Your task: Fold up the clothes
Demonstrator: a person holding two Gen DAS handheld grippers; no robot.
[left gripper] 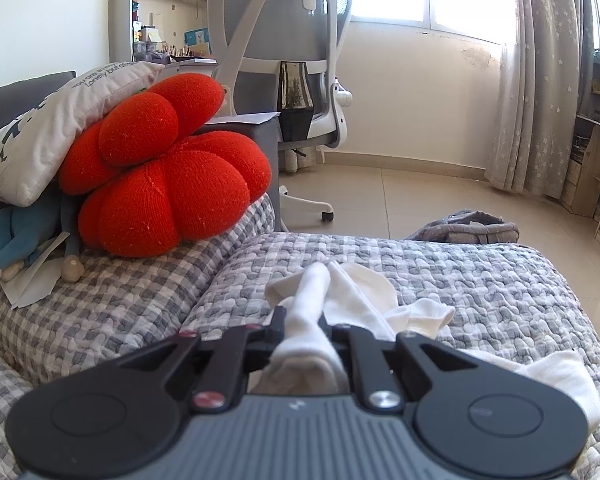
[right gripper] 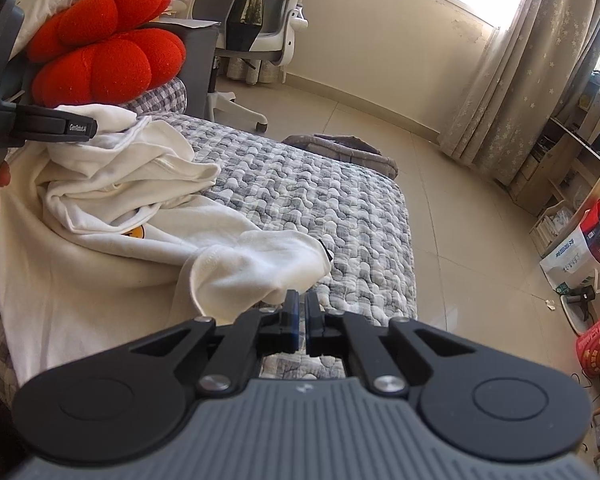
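The white sweatshirt [right gripper: 112, 256] lies crumpled across the checked quilt [right gripper: 320, 200] of the bed, one bunched fold pinched in the left tool [left gripper: 302, 320], whose jaws stand narrow on the cloth. The right tool [right gripper: 300, 312] is closed with nothing between its pads (the fabric sits just beyond the tips). Soft, light and floppy, it will probably sag from any single pinch; hems or shoulder seams look the firmest holds.
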